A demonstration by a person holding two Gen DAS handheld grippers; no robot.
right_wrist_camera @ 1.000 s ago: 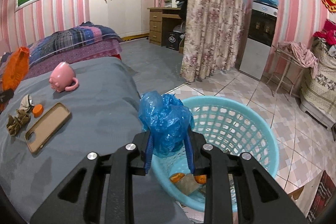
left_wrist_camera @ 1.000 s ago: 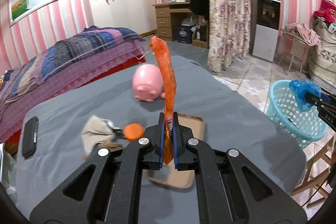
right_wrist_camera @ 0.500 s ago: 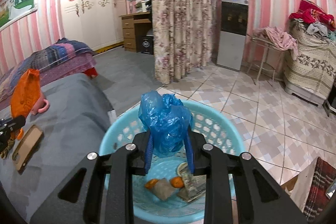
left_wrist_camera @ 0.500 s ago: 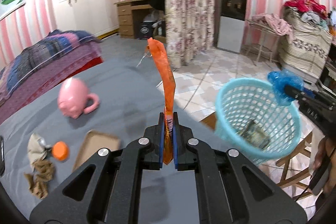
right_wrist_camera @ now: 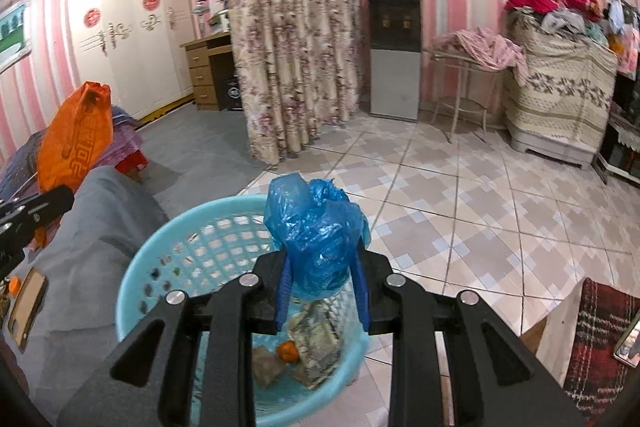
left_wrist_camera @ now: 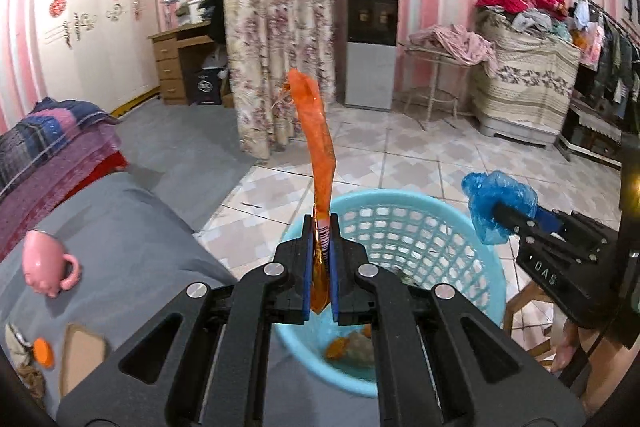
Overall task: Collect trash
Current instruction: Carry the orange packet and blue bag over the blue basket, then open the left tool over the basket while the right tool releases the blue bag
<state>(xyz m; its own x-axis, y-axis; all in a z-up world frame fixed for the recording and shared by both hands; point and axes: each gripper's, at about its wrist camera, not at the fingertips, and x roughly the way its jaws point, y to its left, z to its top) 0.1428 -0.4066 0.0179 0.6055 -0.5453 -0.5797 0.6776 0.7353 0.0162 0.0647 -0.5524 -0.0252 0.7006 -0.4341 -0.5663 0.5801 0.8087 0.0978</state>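
My left gripper [left_wrist_camera: 321,227] is shut on an orange plastic wrapper [left_wrist_camera: 316,147] that stands up from the jaws, held over the near rim of a light blue mesh basket [left_wrist_camera: 420,227]. My right gripper [right_wrist_camera: 320,259] is shut on a crumpled blue plastic bag [right_wrist_camera: 316,227] above the same basket [right_wrist_camera: 160,259]; it also shows at the right of the left wrist view [left_wrist_camera: 496,207]. The basket holds paper scraps and an orange piece [right_wrist_camera: 288,351]. The orange wrapper also shows at the left of the right wrist view [right_wrist_camera: 76,139].
A grey-covered table [left_wrist_camera: 120,227] carries a pink pig mug [left_wrist_camera: 44,267], a phone case [left_wrist_camera: 80,355], an orange cap [left_wrist_camera: 42,353] and crumpled scraps [left_wrist_camera: 18,343]. A floral curtain [left_wrist_camera: 276,67], water dispenser [left_wrist_camera: 372,39] and tiled floor [right_wrist_camera: 480,195] lie beyond.
Both grippers swung right from over the table to the basket. The orange wrapper and the blue bag stayed held and now hang above the basket.
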